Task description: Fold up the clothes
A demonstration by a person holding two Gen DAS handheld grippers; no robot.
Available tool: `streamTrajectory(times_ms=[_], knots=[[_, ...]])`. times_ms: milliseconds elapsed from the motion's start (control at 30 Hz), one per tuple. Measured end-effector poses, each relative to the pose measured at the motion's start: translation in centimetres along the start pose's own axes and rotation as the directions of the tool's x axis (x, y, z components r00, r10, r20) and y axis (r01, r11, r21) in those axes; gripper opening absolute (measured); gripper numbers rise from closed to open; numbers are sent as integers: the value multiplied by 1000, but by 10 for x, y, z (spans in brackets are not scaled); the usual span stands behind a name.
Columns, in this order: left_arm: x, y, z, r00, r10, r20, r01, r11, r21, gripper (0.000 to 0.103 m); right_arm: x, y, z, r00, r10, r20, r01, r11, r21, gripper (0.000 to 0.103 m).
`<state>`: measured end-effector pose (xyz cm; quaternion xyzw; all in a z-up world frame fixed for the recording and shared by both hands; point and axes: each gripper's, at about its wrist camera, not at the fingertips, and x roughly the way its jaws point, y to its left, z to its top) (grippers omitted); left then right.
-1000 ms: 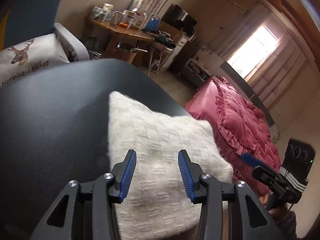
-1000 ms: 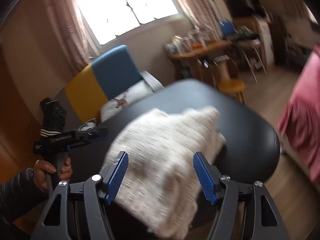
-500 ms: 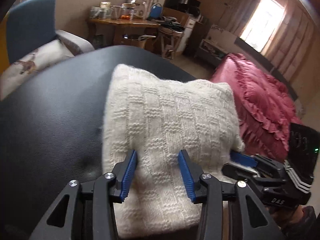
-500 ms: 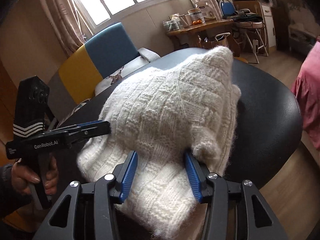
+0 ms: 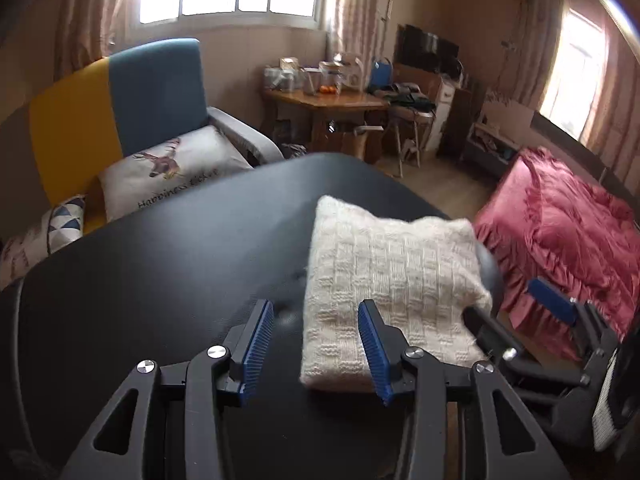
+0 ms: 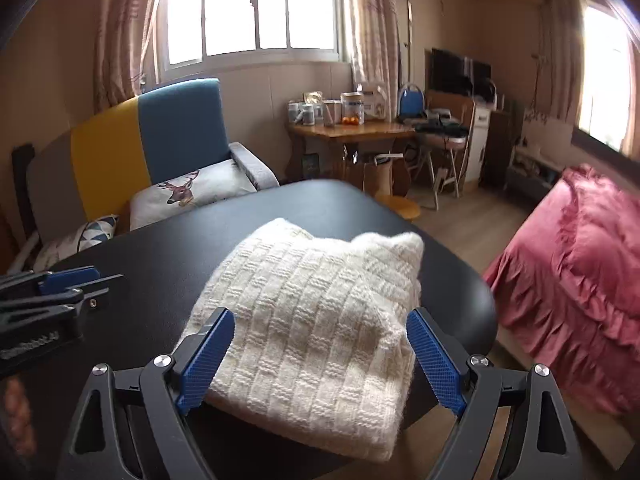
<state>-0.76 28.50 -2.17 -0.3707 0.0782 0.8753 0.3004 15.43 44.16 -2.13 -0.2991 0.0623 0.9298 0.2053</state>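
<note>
A cream knitted sweater, folded into a thick square, lies on the right part of the black table. My left gripper is open, with its right finger over the sweater's near edge and nothing held. In the right wrist view the same sweater overhangs the table's near edge. My right gripper is wide open, its blue pads on either side of the fold and gripping nothing. The other gripper shows at left in that view.
A blue and yellow sofa with a deer cushion stands behind the table. A wooden desk with jars is at the back. A bed with a red cover is to the right.
Both grippers have opened and pulled back from the sweater. It was lifted and squeezed before; now it rests flat on the table.
</note>
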Motion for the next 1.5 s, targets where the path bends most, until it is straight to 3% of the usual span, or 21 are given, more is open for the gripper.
streamTrajectory(times_ms=[133,233,300,433,533,800,1200,1500], knots=[[-25,-6,8,1000,2,28,-3,999,36,44,-8,9,-1,999,33,22,-32,999,-19,95],[-43,-3,10,992,-107,69,107,994,4,44,-10,8,-4,998,64,28,-63,998,-8,96],[-48,-2,12,987,-144,77,146,989,-30,44,-11,6,-7,996,81,29,-81,997,-1,96],[-47,-13,14,999,-8,48,8,1000,-2,44,0,3,-13,996,86,0,-86,996,8,97],[-46,-22,12,998,39,57,-41,999,26,44,9,5,-18,996,90,-21,-90,996,16,98],[-40,-29,9,998,15,61,-18,998,60,44,25,12,-25,994,96,-55,-94,995,40,99],[-49,-44,2,988,34,153,-57,988,145,40,39,12,-32,992,95,-88,-92,995,47,100],[-35,-45,-3,998,18,55,-25,991,128,40,41,11,-34,991,93,-92,-88,994,64,102]])
